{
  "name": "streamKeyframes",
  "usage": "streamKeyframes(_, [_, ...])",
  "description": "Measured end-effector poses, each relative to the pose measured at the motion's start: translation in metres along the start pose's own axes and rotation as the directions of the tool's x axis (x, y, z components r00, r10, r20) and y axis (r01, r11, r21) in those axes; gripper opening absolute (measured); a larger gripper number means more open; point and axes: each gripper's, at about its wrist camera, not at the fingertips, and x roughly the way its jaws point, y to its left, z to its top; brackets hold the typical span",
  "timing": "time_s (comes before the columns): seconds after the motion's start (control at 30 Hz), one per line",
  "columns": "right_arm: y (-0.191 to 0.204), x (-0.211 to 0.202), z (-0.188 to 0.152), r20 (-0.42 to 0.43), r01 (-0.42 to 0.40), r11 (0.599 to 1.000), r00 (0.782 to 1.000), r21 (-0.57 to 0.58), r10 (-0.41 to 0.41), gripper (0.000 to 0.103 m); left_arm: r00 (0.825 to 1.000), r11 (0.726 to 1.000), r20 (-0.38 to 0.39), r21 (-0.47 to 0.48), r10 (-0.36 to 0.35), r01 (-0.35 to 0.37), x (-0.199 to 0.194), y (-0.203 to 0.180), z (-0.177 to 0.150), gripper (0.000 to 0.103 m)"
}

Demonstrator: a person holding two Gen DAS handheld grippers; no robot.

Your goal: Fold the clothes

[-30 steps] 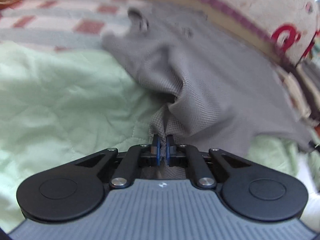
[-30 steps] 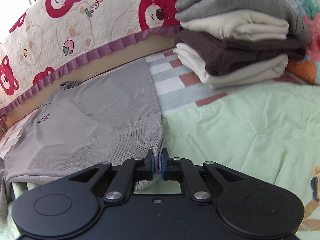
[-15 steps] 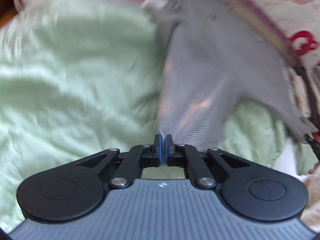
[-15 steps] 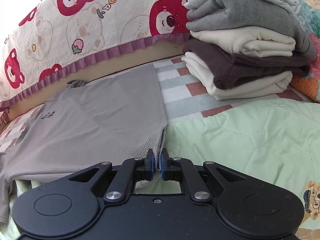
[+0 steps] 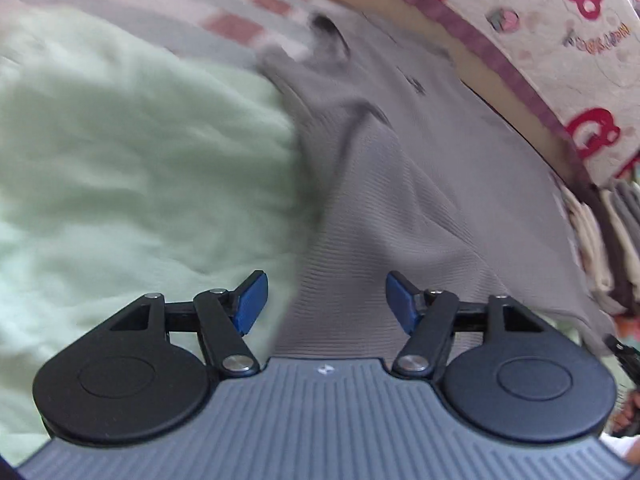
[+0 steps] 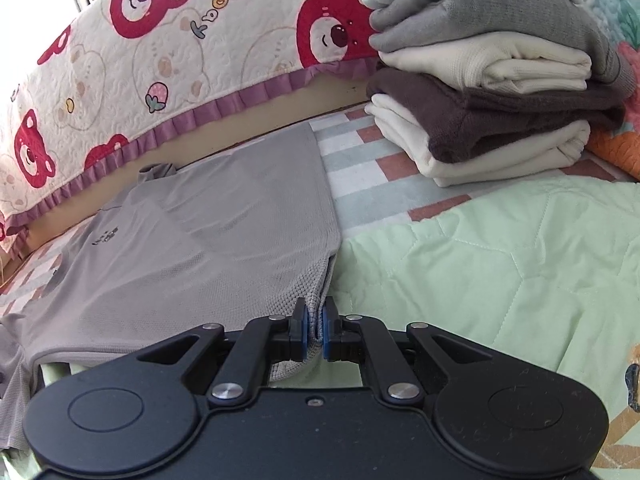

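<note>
A grey T-shirt (image 6: pixel 208 248) lies spread on the bed, its collar toward the bear-print cover. My right gripper (image 6: pixel 315 334) is shut on the shirt's near hem corner, with fabric pinched between its blue pads. In the left wrist view the same grey shirt (image 5: pixel 420 200) lies ahead, blurred by motion. My left gripper (image 5: pixel 326 304) is open and empty, its blue pads (image 5: pixel 250 304) wide apart just above the shirt's near edge.
A light green quilt (image 6: pixel 500 272) covers the bed, also in the left wrist view (image 5: pixel 120 168). A stack of folded clothes (image 6: pixel 492 76) stands at the back right. A bear-print cover with a purple frill (image 6: pixel 180 64) runs along the back.
My left gripper was shut on the shirt's fabric and has opened, letting it go; the fabric now lies down. My right gripper keeps its hold and has shifted only slightly.
</note>
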Motion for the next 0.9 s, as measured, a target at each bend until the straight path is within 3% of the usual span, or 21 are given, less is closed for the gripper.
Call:
streamKeyframes(0.03, [0.000, -0.001, 0.001, 0.004, -0.005, 1.000, 1.000, 0.002, 0.005, 0.007, 1.000, 1.000, -0.017, 0.025, 0.007, -0.006, 0.004, -0.005, -0.001, 0.004])
streamKeyframes(0.13, [-0.005, -0.010, 0.006, 0.055, -0.046, 0.997, 0.998, 0.060, 0.043, 0.007, 0.999, 0.999, 0.037, 0.030, 0.025, -0.026, -0.019, -0.017, -0.002, 0.002])
streamKeyframes(0.27, [-0.005, -0.025, 0.010, 0.105, -0.064, 0.994, 0.993, 0.084, 0.055, 0.006, 0.990, 0.989, 0.138, -0.144, -0.020, 0.040, -0.083, -0.008, -0.013, 0.001])
streamKeyframes(0.43, [0.003, 0.002, -0.008, -0.017, 0.068, 0.997, 0.997, -0.025, -0.069, 0.006, 0.998, 0.976, 0.010, -0.212, 0.060, -0.056, -0.054, 0.001, -0.049, 0.001])
streamKeyframes(0.57, [0.008, 0.006, -0.007, -0.066, 0.132, 0.988, 0.988, -0.080, -0.137, 0.008, 0.979, 0.965, -0.057, -0.163, 0.197, -0.204, -0.040, 0.002, -0.050, 0.002])
streamKeyframes(0.63, [0.011, 0.001, -0.001, -0.060, 0.185, 0.978, 0.980, -0.094, -0.191, 0.013, 0.975, 0.965, -0.040, -0.139, 0.219, -0.223, -0.048, 0.002, -0.041, 0.007])
streamKeyframes(0.7, [0.019, -0.008, 0.008, -0.031, 0.232, 0.967, 0.971, -0.101, -0.236, 0.021, 0.979, 0.971, -0.003, -0.124, 0.206, -0.205, -0.062, 0.002, -0.028, 0.026])
streamKeyframes(0.9, [0.054, -0.028, 0.066, -0.012, 0.033, 0.999, 0.999, 0.040, -0.033, 0.035, 0.977, 0.985, 0.126, 0.005, 0.171, -0.173, -0.091, -0.012, 0.041, 0.039])
